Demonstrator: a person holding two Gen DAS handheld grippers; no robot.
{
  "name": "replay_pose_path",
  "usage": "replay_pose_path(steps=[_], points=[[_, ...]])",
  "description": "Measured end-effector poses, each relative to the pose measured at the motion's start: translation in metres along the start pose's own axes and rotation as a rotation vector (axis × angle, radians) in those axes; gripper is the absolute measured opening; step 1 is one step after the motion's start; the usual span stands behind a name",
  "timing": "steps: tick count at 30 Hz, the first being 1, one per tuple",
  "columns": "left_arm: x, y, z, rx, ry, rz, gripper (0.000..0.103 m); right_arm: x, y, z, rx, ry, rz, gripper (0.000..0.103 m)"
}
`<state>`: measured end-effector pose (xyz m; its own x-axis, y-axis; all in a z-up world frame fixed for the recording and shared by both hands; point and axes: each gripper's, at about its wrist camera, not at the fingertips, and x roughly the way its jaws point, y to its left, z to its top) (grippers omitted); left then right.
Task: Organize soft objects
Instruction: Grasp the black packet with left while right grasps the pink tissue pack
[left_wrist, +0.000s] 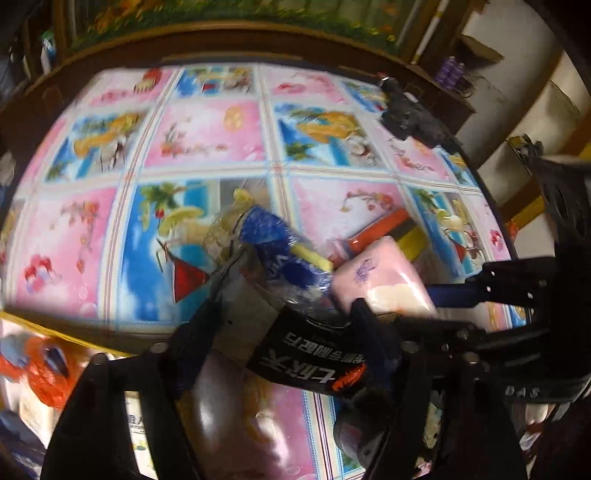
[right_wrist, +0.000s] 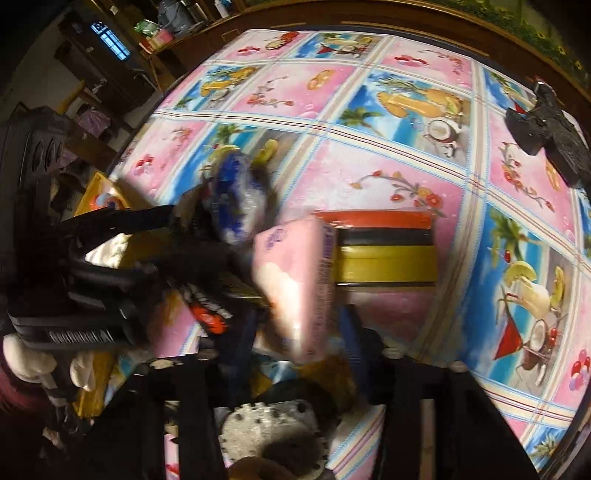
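Tablecloth (right_wrist: 406, 177) with pink-blue fruit squares

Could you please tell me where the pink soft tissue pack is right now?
In both wrist views the pink soft tissue pack sits between the right gripper's fingers, against the red-black-yellow striped sponge block.

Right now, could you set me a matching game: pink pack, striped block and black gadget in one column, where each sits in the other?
1. pink pack
2. red, black and yellow striped block
3. black gadget

A. far corner of the tablecloth
B. between the fingers of the right gripper
C. flat on the tablecloth, just beyond the pack

Pairs: 1-B, 2-C, 3-A.
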<state>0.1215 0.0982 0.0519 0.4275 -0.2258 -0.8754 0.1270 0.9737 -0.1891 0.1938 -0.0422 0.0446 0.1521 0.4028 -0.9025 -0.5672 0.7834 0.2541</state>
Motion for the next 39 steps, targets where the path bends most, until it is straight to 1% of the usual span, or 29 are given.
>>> replay_pose_path(steps=[2, 3, 5, 9, 11, 12, 14, 16, 18, 19, 21, 22, 25, 27, 30, 31, 33, 34, 35, 37, 38, 39], points=[[-0.013, 0.0, 0.0, 0.006, -0.037, -0.019, 0.049, -0.009, 0.002, -0.001, 0.001, -0.024, -0.009, 0.024], [-0.019, 0.002, 0.0, 0.0, -0.052, -0.034, 0.044, -0.014, 0.001, -0.002, 0.01, -0.041, -0.008, 0.021], [-0.03, 0.005, -0.001, -0.017, -0.064, -0.068, 0.037, -0.026, 0.002, -0.006, 0.032, -0.074, -0.01, 0.02], [-0.045, 0.003, -0.01, -0.009, -0.086, -0.079, 0.035, -0.045, 0.011, -0.017, 0.04, -0.122, -0.013, 0.02], [-0.053, 0.0, -0.016, -0.002, -0.103, -0.097, 0.031, -0.056, 0.02, -0.024, 0.032, -0.142, -0.023, 0.02], [-0.056, -0.003, -0.019, -0.002, -0.103, -0.118, 0.028, -0.062, 0.024, -0.028, 0.03, -0.152, -0.028, 0.02], [-0.061, -0.007, -0.026, 0.005, -0.095, -0.143, 0.028, -0.075, 0.03, -0.037, 0.03, -0.182, -0.047, 0.02], [-0.067, -0.013, -0.034, 0.035, -0.086, -0.157, 0.028, -0.089, 0.035, -0.048, 0.036, -0.209, -0.059, 0.02], [-0.075, -0.015, -0.047, 0.055, -0.062, -0.207, 0.028, -0.104, 0.043, -0.063, 0.031, -0.232, -0.046, 0.02], [-0.078, -0.017, -0.054, 0.072, -0.052, -0.221, 0.028, -0.112, 0.048, -0.073, 0.022, -0.244, -0.043, 0.02], [-0.084, -0.022, -0.073, 0.126, -0.005, -0.257, 0.028, -0.129, 0.053, -0.093, 0.014, -0.269, -0.026, 0.02], [-0.086, -0.025, -0.084, 0.157, 0.021, -0.258, 0.028, -0.137, 0.056, -0.104, 0.014, -0.284, -0.01, 0.02], [-0.091, -0.031, -0.119, 0.248, 0.088, -0.203, 0.028, -0.158, 0.061, -0.148, 0.016, -0.337, 0.039, 0.02], [-0.095, -0.031, -0.137, 0.273, 0.098, -0.174, 0.028, -0.166, 0.057, -0.175, 0.032, -0.356, 0.072, 0.02], [-0.101, -0.023, -0.146, 0.236, 0.074, -0.146, 0.029, -0.162, 0.039, -0.214, 0.08, -0.338, 0.133, 0.02], [-0.102, -0.02, -0.144, 0.213, 0.056, -0.132, 0.03, -0.154, 0.031, -0.225, 0.108, -0.323, 0.136, 0.02], [-0.102, -0.012, -0.134, 0.15, 0.018, -0.105, 0.038, -0.138, 0.014, -0.24, 0.155, -0.286, 0.118, 0.022], [-0.101, -0.01, -0.127, 0.12, -0.003, -0.094, 0.047, -0.13, 0.008, -0.245, 0.183, -0.277, 0.087, 0.025], [-0.1, -0.008, -0.119, 0.099, -0.032, -0.073, 0.054, -0.122, -0.001, -0.25, 0.221, -0.272, 0.048, 0.035], [-0.096, -0.007, -0.102, 0.088, -0.083, -0.017, 0.055, -0.12, -0.011, -0.263, 0.265, -0.303, 0.033, 0.05], [-0.092, -0.008, -0.092, 0.095, -0.106, 0.018, 0.055, -0.122, -0.016, -0.27, 0.284, -0.332, 0.039, 0.055], [-0.086, -0.009, -0.082, 0.114, -0.119, 0.053, 0.055, -0.124, -0.019, -0.277, 0.294, -0.351, 0.049, 0.056]])
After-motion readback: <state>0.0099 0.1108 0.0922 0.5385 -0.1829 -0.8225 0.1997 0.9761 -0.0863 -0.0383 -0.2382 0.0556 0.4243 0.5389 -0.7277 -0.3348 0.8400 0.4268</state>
